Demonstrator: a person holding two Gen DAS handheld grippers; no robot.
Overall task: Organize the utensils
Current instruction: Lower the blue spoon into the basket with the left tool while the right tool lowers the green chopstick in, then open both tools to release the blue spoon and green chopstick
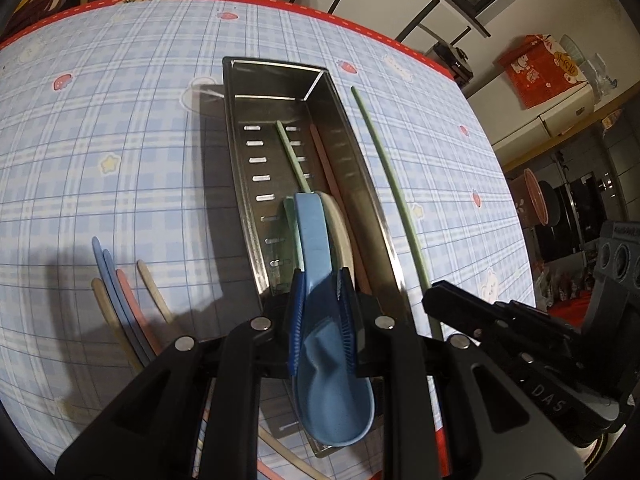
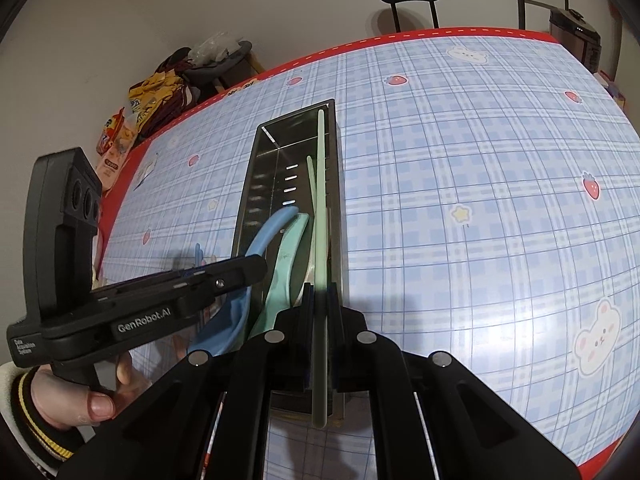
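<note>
Both grippers loaded over tray, abt to drop utensils in.

L gripper (image 1: 322, 300) clenched on blue spoon (image 1: 320, 240) at the neck, bowl hanging back toward cam, handle aimed into steel tray (image 1: 276, 80); prob held there so the handle goes in first alongside what's already stowed. R gripper (image 2: 320, 304) clamped tight on green chopstick (image 2: 320, 200), running lengthwise over the tray's right wall (image 2: 338, 200), so lined up w/ the long axis to fit. In tray: 2nd green stick (image 1: 292, 156), pink stick (image 1: 326, 164), green spoon (image 2: 286, 264), cream spoon (image 1: 340, 228), all parallel, bowls at the near end. Still loose on table (image 1: 120, 120) left of tray: blue, pink, beige sticks (image 1: 120, 300). Job partway, I'd judge.
</note>
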